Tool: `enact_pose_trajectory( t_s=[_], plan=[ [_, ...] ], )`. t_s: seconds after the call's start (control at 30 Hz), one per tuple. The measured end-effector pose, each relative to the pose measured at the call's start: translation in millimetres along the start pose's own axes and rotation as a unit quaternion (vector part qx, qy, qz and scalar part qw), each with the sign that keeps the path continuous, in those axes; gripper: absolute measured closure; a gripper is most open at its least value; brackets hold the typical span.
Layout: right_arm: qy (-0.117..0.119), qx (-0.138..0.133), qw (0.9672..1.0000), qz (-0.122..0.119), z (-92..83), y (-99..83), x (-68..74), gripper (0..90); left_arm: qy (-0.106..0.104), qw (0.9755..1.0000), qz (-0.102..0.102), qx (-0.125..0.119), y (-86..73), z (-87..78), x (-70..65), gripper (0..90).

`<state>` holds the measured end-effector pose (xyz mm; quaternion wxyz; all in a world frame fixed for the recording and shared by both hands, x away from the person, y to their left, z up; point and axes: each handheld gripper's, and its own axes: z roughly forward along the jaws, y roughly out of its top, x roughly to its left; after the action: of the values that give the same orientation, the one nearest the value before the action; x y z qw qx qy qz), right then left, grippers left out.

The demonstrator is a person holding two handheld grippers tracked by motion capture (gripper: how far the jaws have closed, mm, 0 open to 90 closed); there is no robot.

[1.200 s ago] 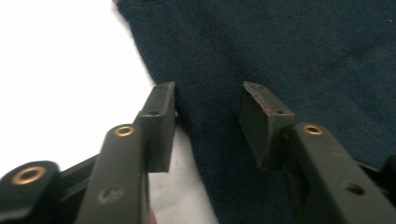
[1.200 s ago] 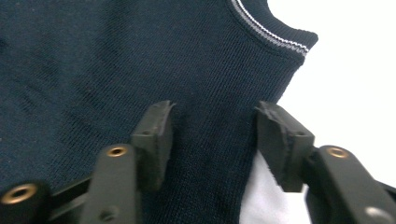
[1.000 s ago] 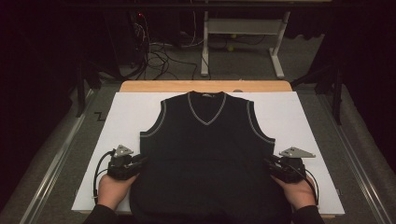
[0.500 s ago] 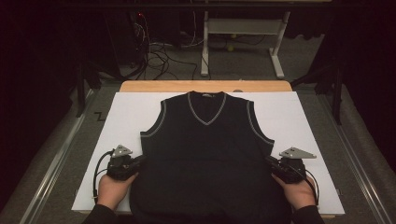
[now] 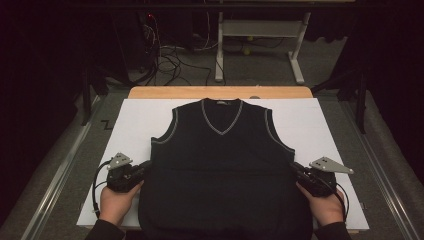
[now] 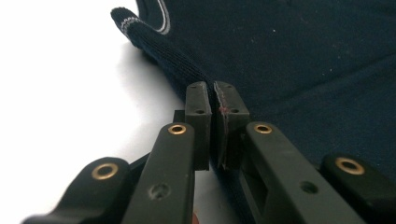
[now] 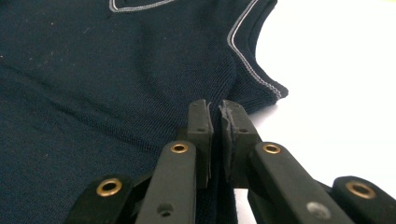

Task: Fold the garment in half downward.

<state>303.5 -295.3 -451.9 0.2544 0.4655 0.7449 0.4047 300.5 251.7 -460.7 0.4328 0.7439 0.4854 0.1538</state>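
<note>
White board on the table carries a dark sleeveless V-neck sweater vest, lying flat, front up. Left gripper and right gripper, jaws just closing, pinch its opposite side edges below the armholes. Grasp step apparently complete; next move calls for both hands to lift or fold evenly.

Sweater vest flat on a board, a gripper at each side edge.

The sweater vest lies in the middle of the frame on the white board, neck toward the top, hem at the bottom edge. The left gripper sits at lower left, at the vest's left side seam; the right gripper sits at lower right, at the opposite seam. Behind the board, a wooden table edge; beyond it, at upper centre, a desk frame and floor cables.
</note>
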Motion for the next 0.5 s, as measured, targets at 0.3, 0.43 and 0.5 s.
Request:
enact_pose_trajectory(
  t_s=[0.3, 0.43, 0.5],
  plan=[
    [-0.001, -0.027, 0.9996, -0.001, -15.1, -3.1, 0.2, 83.9, -0.008, 0.9998, -0.003, -0.016, -3.5, -15.7, -1.7, 81.5],
    [0.001, -0.034, 0.9994, 0.001, -20.8, -5.1, -0.2, 83.9, -0.013, 0.9997, -0.005, -0.022, -4.7, -22.7, -2.9, 81.5],
    [0.003, -0.039, 0.9992, 0.005, -28.0, -8.7, 0.7, 83.9, -0.015, 0.9996, -0.005, -0.024, -5.4, -25.5, -4.4, 81.5]
  ],
)
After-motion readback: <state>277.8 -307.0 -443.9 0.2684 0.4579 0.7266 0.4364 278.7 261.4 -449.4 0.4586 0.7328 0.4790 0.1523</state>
